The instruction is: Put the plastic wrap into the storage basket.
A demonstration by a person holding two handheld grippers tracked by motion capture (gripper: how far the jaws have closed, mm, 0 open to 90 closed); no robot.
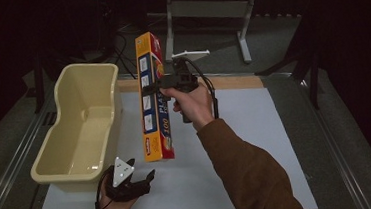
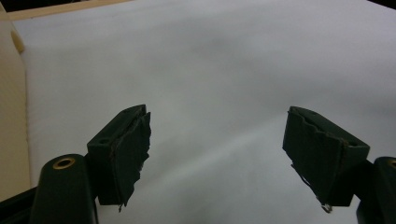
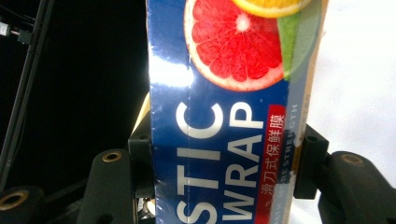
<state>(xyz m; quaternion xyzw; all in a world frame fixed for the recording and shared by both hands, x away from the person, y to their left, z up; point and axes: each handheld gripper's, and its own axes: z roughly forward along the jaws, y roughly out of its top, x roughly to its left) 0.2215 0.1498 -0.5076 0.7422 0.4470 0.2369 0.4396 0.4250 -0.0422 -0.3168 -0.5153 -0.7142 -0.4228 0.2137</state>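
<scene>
Over at the left sits the cream tub (image 1: 82,125) on the white surface (image 1: 257,144). Just past the tub's near corner, the left gripper (image 1: 147,180) rests low in the person's hand, its jaws spread wide with only bare surface between them. To the right of the tub, the plastic wrap box (image 1: 154,97) hangs upright above the surface, lifted clear of it. The right gripper (image 1: 158,85) has its jaws clamped across the box's narrow sides, about midway up.

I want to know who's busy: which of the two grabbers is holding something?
The right gripper is: its jaws clamp the plastic wrap box. The left gripper rests open on the table, holding nothing.
</scene>
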